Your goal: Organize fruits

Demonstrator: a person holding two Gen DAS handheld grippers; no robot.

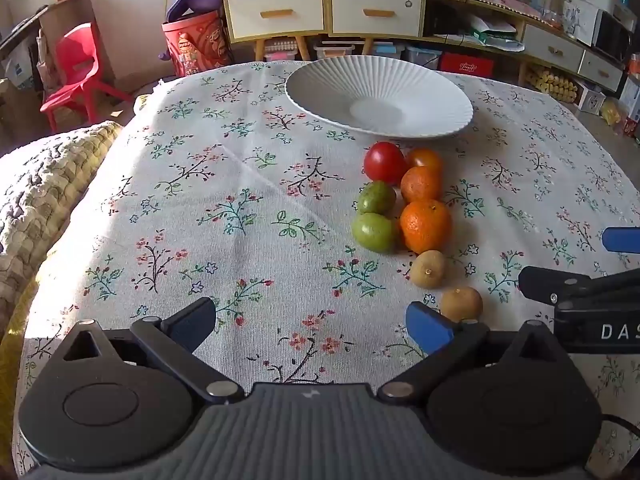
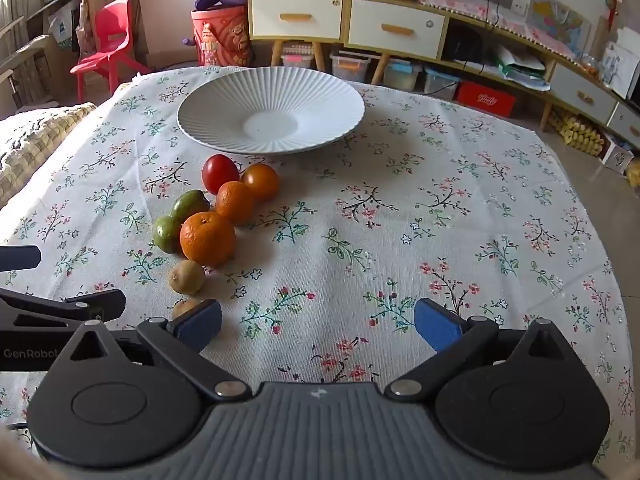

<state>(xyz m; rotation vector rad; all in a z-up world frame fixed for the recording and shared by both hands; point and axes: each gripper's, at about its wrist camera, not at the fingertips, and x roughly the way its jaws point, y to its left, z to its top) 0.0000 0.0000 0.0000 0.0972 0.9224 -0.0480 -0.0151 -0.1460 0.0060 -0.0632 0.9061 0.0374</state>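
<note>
A white ribbed plate point(image 1: 320, 80) point(image 2: 216, 96) stands empty at the far side of the floral tablecloth. In front of it lies a cluster of fruit: a red tomato point(image 1: 383, 162) point(image 2: 218, 172), an orange tomato point(image 1: 426, 159) point(image 2: 261, 180), two oranges point(image 1: 425, 226) point(image 2: 207, 238), two green fruits point(image 1: 374, 231) point(image 2: 166, 234) and two brown kiwis point(image 1: 429, 269) point(image 2: 186, 277). My left gripper point(image 1: 312, 326) is open over bare cloth, the nearest kiwi point(image 1: 462, 303) just beyond its right finger. My right gripper point(image 2: 318, 326) is open too, nothing between its fingers.
A knitted cushion point(image 1: 44, 184) lies off the table's left edge. Behind the table stand a red chair point(image 1: 80, 68), a red bucket point(image 1: 196, 44) and a low cabinet with drawers point(image 1: 376, 12). Each gripper shows at the side edge of the other's view.
</note>
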